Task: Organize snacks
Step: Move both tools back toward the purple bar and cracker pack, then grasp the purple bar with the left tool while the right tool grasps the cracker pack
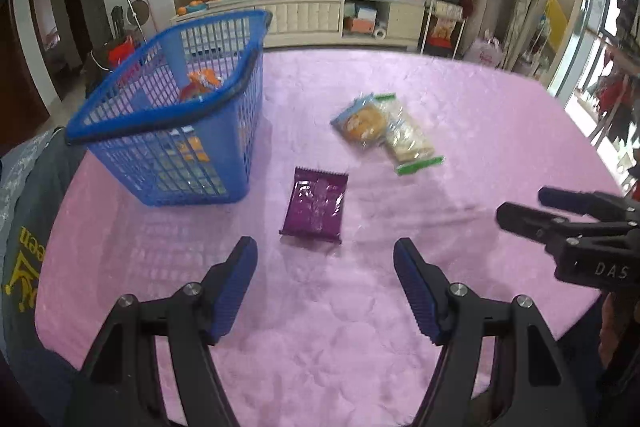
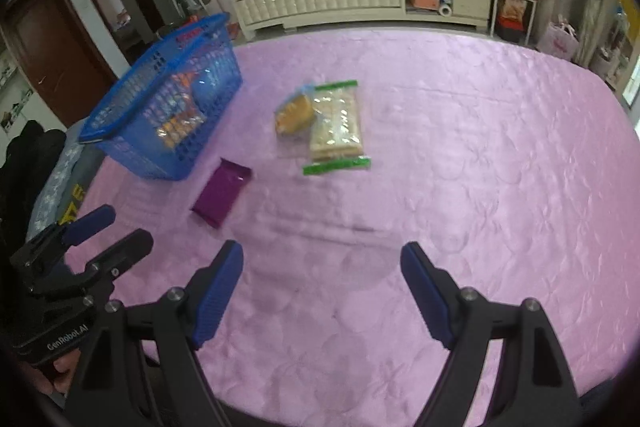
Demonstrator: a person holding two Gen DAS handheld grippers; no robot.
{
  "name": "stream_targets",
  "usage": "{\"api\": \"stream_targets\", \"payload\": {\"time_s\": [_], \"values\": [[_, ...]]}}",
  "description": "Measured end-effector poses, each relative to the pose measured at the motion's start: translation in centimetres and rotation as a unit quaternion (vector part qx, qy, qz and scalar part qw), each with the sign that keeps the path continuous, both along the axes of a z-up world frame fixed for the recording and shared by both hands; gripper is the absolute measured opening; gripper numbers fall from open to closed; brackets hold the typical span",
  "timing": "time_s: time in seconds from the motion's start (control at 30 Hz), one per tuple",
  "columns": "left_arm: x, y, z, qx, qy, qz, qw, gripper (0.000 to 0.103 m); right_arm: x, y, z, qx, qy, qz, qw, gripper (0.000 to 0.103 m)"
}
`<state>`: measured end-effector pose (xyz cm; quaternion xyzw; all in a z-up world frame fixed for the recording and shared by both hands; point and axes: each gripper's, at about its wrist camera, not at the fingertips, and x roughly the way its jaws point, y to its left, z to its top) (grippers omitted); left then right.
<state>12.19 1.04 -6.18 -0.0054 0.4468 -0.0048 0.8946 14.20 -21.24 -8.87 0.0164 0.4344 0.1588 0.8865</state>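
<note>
Both tongs stand spread with nothing between their blue ribbed pads. Left gripper (image 1: pixel 325 251) hangs above the pink quilted tablecloth (image 1: pixel 460 115), short of the flat purple foil snack packet (image 1: pixel 314 205). Right gripper (image 2: pixel 322 255) hangs above bare cloth to the right of the left gripper, apart from every snack.

Positions are given relative to the blue plastic lattice basket (image 1: pixel 168 131), which stands on the cloth at the table's left side.

- The purple foil snack packet lies flat on the cloth just beside the basket's near right corner, not touching it.
- A clear-wrapped round golden cake with a blue edge (image 1: pixel 362 123) lies farther right of the basket, well apart from it.
- A clear packet of pale crackers with green end seals (image 1: pixel 408 141) lies on the far side of the cake from the basket; the cake overlaps one of its edges.
- Orange-printed snack packets (image 1: pixel 200 85) lie inside the basket, seen through the lattice.

Beyond the table, a white low cabinet (image 1: pixel 304 15) runs along the back wall. Grey fabric with yellow lettering (image 1: pixel 24 247) lies at the table's left edge, below the basket.
</note>
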Motion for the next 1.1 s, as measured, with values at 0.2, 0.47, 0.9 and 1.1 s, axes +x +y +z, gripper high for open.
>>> {"api": "stream_targets", "payload": {"time_s": [0.2, 0.47, 0.9, 1.1], "values": [[2.5, -0.2, -2.1, 0.028, 0.013, -0.003, 0.9995, 0.069, 1.9, -0.5, -2.2, -0.005, -0.011, -0.012, 1.0, 0.085], [6.4, 0.2, -5.0, 0.024, 0.053, -0.008, 0.9983, 0.069, 4.3, -0.4, -4.7, 0.002, 0.006, -0.01, 1.0, 0.086], [9.2, 0.7, -6.8, 0.016, 0.069, 0.007, 0.9975, 0.068, 5.2, -0.2, -5.3, 0.013, 0.002, -0.007, 1.0, 0.086], [8.6, 1.3, -6.5, 0.002, 0.067, 0.019, 0.9975, 0.049, 5.1, -0.5, -4.7, 0.008, 0.003, -0.011, 1.0, 0.086]]}}
